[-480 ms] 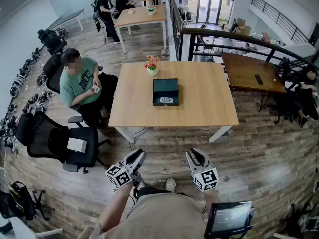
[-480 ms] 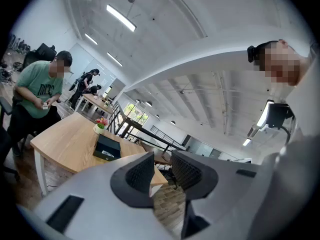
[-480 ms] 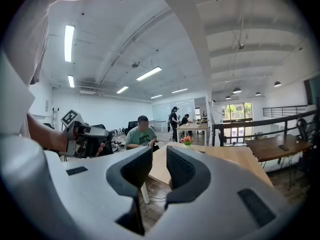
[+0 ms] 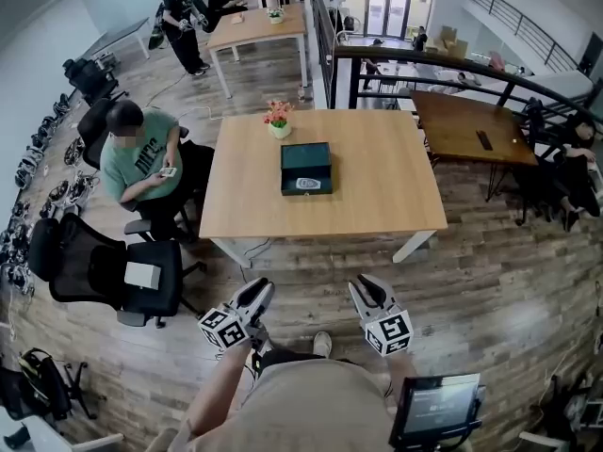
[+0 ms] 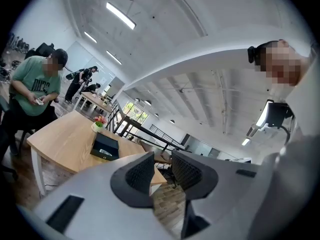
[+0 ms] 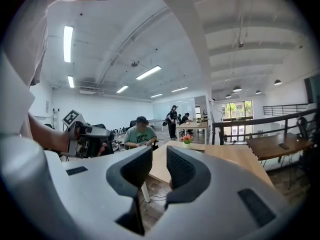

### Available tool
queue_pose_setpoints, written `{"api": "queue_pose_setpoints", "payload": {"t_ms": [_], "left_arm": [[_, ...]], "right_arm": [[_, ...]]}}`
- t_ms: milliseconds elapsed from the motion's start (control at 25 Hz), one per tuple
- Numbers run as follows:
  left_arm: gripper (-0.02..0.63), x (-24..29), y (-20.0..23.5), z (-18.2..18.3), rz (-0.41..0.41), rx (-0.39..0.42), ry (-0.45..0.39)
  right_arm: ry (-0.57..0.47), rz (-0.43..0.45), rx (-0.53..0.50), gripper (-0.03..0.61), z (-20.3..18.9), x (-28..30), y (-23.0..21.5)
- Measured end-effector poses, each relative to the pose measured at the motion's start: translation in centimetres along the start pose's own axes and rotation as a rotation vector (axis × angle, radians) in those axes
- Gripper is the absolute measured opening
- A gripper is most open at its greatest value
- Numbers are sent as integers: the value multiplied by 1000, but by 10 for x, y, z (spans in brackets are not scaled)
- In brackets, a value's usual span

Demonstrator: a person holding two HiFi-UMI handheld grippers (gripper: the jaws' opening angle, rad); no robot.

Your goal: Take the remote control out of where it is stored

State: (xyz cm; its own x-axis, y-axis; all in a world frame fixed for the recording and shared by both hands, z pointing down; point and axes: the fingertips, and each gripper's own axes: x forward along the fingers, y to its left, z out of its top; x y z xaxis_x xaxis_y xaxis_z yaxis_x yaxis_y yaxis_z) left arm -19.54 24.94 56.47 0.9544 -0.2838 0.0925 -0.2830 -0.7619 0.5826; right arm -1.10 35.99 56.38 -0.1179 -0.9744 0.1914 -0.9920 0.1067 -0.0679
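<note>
No readable text; print on green T-shirt (image 4: 141,163) too small to read.

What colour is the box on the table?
The box is dark green; the head view shows it best.

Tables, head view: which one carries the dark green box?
The middle light-wood table: the dark green box lies on it near a flower pot. The darker table at right and the far table have none.
</note>
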Motion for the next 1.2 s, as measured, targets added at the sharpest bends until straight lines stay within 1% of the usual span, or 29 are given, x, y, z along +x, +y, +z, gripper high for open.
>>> {"api": "queue_pose_setpoints", "payload": {"t_ms": [120, 240, 320, 440, 840, 1120, 1200], "left_arm": [[112, 2, 2, 0, 0, 4, -5], [112, 6, 8, 10, 8, 19, -41], [112, 8, 6, 14, 11, -5, -50], [112, 11, 1, 8, 9, -30, -33], [112, 24, -6, -5, 13, -33, -31], [112, 13, 9, 8, 42, -46, -42], [112, 8, 19, 7, 56, -88, -55]], "right_arm": [[2, 0, 16, 97, -7, 4, -5], [-13, 67, 57, 97, 2, 19, -8], [-18, 86, 77, 98, 5, 19, -7], [-3, 66, 81, 98, 0, 9, -7], [-5, 42, 83, 98, -10, -2, -28], [22, 46, 95, 98, -18, 22, -33], [22, 53, 93, 98, -17, 28, -31]]}}
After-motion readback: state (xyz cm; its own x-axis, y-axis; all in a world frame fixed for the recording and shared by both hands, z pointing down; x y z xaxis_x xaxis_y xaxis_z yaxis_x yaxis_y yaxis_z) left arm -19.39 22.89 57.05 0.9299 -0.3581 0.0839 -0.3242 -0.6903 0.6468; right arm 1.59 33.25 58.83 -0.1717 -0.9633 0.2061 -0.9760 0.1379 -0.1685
